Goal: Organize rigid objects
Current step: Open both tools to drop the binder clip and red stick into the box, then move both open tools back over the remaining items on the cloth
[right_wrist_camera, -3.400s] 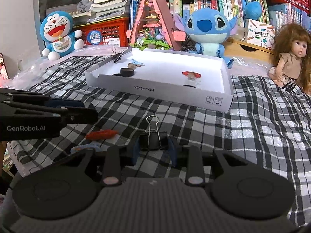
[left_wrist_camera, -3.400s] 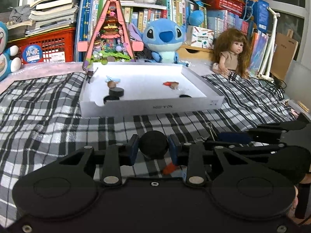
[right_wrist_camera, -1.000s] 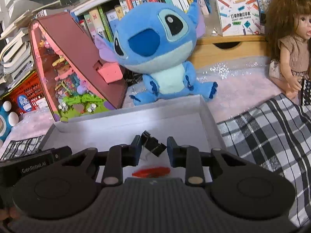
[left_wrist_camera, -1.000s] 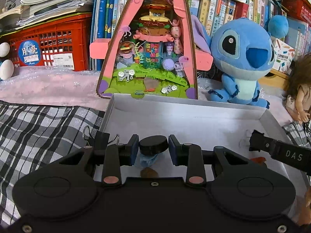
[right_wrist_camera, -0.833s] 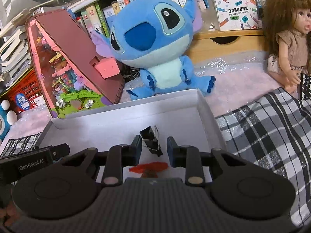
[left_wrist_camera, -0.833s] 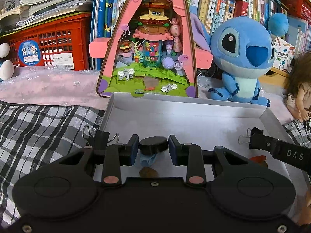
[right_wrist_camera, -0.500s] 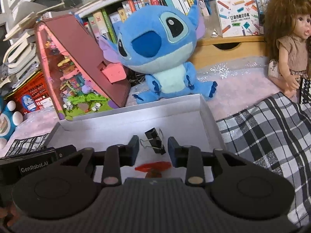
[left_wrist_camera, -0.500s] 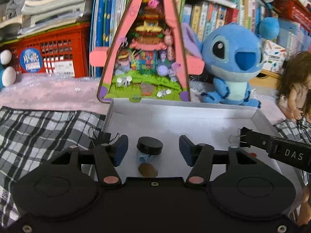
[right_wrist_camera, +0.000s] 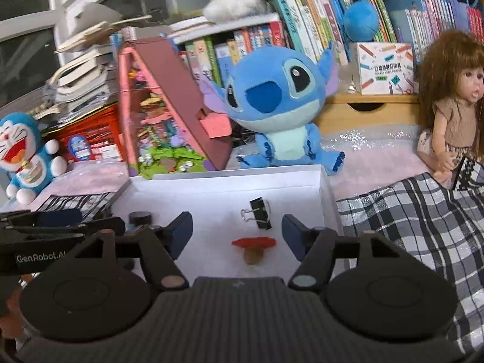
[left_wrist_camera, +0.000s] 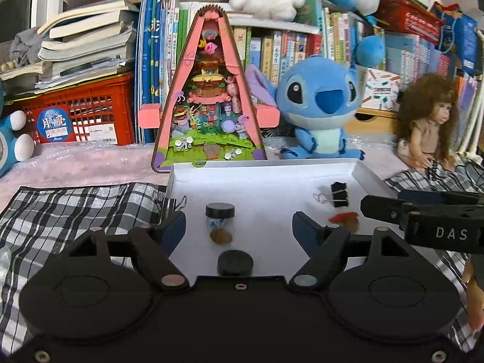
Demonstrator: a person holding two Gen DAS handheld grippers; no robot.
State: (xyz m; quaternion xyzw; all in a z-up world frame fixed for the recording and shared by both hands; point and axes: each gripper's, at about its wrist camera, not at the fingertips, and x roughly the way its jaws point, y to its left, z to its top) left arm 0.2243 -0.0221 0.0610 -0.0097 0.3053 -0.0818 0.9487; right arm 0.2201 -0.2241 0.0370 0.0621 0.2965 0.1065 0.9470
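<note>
Released moments ago, black disc and binder clip rest in the white tray for sorting; we see both grippers' jaws opening, empty.

The middle of the white tray lay bare, open to a gripper from above. Black pucks crowded its left side, a binder clip its right. Behind, the pink playhouse and blue plush blocked the way.
</note>
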